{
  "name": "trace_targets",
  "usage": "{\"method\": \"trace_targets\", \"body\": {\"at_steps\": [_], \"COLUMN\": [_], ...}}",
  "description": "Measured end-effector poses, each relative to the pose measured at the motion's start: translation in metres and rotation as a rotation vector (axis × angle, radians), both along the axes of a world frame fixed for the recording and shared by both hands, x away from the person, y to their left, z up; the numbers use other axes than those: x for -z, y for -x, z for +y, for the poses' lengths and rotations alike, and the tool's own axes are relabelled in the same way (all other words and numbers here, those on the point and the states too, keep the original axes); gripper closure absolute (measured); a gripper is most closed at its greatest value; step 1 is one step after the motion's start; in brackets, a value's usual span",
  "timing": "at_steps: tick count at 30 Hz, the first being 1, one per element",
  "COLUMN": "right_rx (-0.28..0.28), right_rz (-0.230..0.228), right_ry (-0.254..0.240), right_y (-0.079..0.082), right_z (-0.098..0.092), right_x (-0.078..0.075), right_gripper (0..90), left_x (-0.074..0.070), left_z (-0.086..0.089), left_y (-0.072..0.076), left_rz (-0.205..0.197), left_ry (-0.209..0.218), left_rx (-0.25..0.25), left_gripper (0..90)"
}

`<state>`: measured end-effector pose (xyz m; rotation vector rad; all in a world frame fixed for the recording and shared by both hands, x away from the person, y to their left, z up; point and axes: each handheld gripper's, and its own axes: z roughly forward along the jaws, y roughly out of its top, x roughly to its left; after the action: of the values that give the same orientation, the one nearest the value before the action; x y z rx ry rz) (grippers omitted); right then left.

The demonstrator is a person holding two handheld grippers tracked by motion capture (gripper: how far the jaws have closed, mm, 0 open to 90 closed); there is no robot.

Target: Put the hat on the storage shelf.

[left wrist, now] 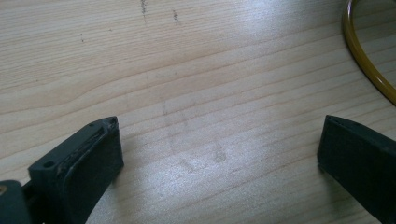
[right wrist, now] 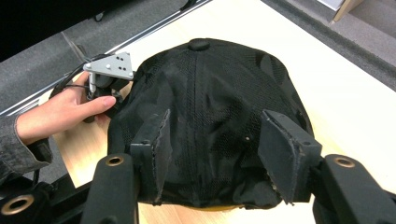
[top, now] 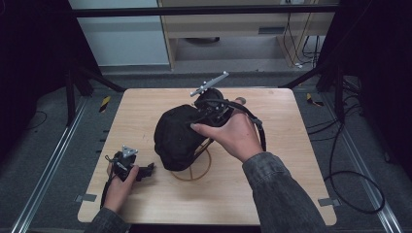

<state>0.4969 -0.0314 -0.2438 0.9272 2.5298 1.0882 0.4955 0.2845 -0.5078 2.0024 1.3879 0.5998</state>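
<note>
- Cap [top: 176, 138]: black mesh-panelled fabric, domed, button on top, sitting on a yellow wire stand [top: 200, 170] near the middle of the wooden table [top: 272, 145]. Judged light, soft and crushable; the back rim seems the best place to take hold.
- Right gripper [right wrist: 215, 154]: hovering at the cap's rear, jaws standing apart on either side of the crown, pads not pressing the cloth.
- Left gripper [left wrist: 219, 154]: resting well to the cap's left, jaws spread wide over bare wood, holding nothing.
- Table: pale, smooth-grained.
</note>
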Motion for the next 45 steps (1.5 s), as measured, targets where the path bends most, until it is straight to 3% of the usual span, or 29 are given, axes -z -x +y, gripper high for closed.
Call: {"method": "trace_targets", "body": {"at_steps": [28,45], "right_rx": [0.034,0.118], "right_rz": [-0.031,-0.056], "right_ry": [-0.022,-0.043], "right_y": [0.012,0.017], "right_z": [-0.031,-0.057], "right_x": [-0.010,-0.016], "right_gripper": [31.5,20.9], "left_x": [0.000,0.000], "left_z": [0.000,0.000], "left_y": [0.000,0.000], "left_rz": [0.000,0.001], "left_ry": [-0.001,-0.002], "left_rx": [0.003,0.002], "left_gripper": [0.0,0.0]}}
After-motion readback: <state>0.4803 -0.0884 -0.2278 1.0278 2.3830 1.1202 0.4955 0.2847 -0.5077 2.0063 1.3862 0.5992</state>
